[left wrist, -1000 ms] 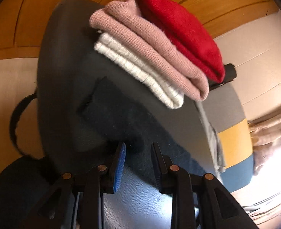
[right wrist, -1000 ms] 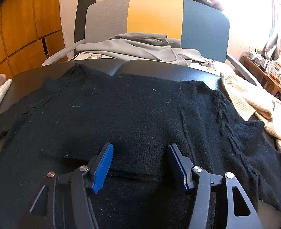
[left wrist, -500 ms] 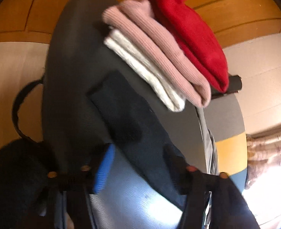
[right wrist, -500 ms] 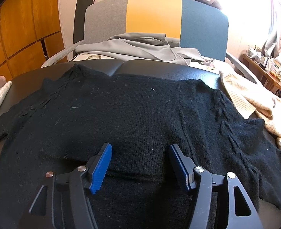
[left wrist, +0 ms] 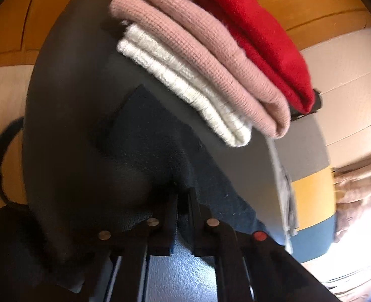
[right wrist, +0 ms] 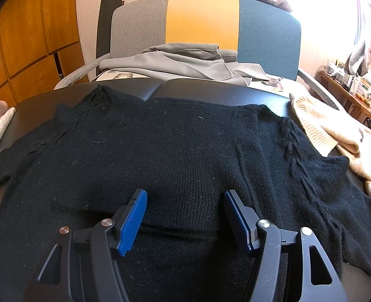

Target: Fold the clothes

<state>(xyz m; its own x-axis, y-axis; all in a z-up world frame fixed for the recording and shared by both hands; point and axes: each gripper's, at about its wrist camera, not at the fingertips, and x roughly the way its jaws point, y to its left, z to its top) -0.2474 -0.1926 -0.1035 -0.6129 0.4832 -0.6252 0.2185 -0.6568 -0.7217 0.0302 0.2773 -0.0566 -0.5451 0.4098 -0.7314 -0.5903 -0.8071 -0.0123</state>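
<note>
A black knit sweater lies spread flat on a black padded table. Above its lower middle, near a fold at the hem, my right gripper stands open, its blue pads wide apart and clear of the cloth. In the left wrist view the sweater's black sleeve stretches across the table toward a folded stack. My left gripper is closing, its jaws almost together with the sleeve's dark cloth pinched between them.
The stack holds a white knit, a pink knit and a red knit. Behind the table is a grey, yellow and blue chair with a grey garment. A beige sweater lies at the right.
The left gripper spread wide around the sleeve, moved in toward the folded stack, then closed on the sleeve. The right gripper and the sweater's body have not moved.
</note>
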